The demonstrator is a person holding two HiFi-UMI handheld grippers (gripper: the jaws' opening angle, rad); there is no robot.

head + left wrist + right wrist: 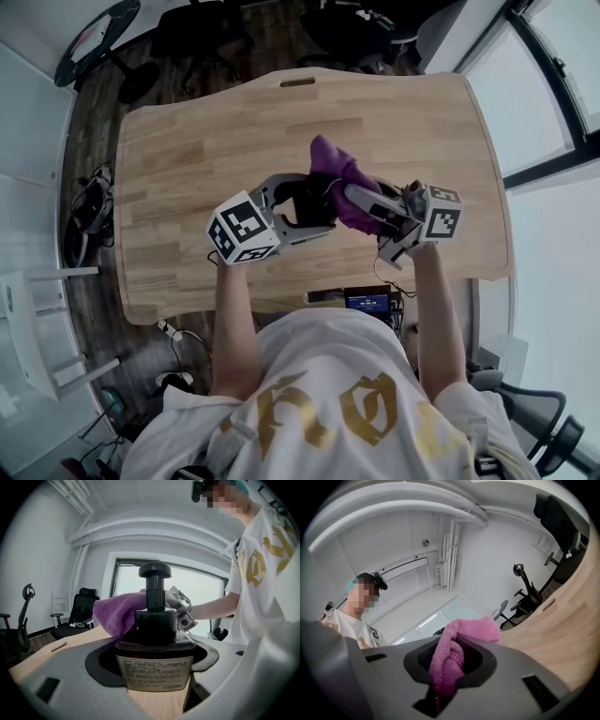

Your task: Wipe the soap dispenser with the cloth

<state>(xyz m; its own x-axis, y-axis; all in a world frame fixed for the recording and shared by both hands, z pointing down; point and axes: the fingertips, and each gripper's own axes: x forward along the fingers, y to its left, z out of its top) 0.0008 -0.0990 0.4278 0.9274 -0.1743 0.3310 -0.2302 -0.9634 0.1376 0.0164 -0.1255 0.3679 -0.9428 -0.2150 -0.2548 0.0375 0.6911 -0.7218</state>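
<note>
Where the fingers of the left gripper [314, 202] close on its two sides, the soap dispenser [154, 634] stands upright: a dark bottle with a black pump head [154, 570] and a pale printed label [154, 672] that faces the left gripper view. The print is too small to read. The head view places the bottle over the middle of the wooden desk [187, 159]; whether its base rests on the wood cannot be told.

A purple cloth [119, 613] lies bunched against the far side of the bottle, at shoulder and neck height. The fingers of the right gripper [361, 199] are clamped on a fold of this cloth, and the right gripper view shows the fabric pinched between them. The two grippers meet tip to tip, and each marker cube [242, 228] sits at the near end, towards the person.

Beyond the desk stand a black office chair [79, 613] and a wide window [197, 588].
</note>
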